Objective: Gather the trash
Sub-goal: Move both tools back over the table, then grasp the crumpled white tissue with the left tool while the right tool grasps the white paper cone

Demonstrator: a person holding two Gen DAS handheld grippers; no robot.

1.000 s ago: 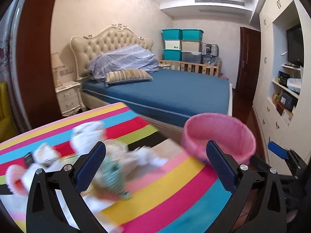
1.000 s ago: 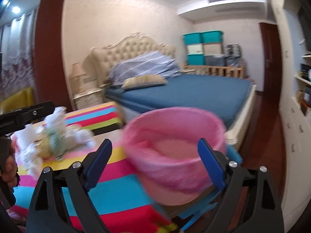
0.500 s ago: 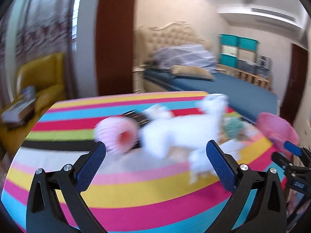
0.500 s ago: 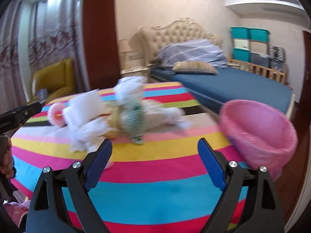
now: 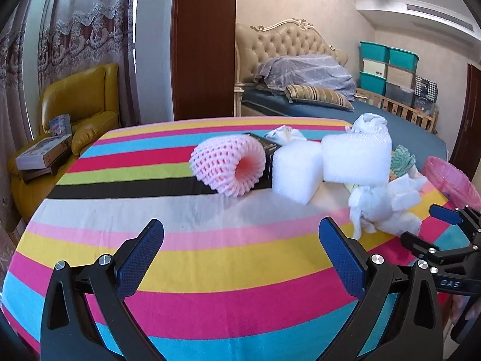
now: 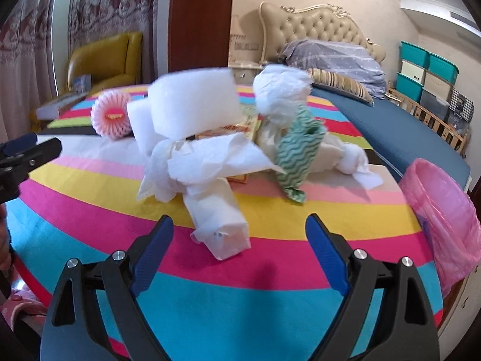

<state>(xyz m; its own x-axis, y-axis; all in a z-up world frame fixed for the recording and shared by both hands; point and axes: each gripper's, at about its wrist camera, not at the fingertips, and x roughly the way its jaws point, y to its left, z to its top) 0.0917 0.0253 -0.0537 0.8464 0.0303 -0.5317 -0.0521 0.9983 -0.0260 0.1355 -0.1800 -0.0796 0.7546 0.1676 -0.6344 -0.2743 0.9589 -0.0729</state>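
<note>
Both claws have swung away from the pink-lined bin (image 6: 442,207) toward the trash heap on the striped tabletop (image 5: 210,249). The left claw (image 5: 240,255) and right claw (image 6: 239,249) gape wide, empty. Crumpled tissue (image 6: 210,162) lies just ahead of the right claw.

Pink-lined bin (image 6: 445,216) cut off at right edge

Black hand-held gripper (image 5: 240,252), blue ribbed pads (image 5: 139,257), silver screws
</note>
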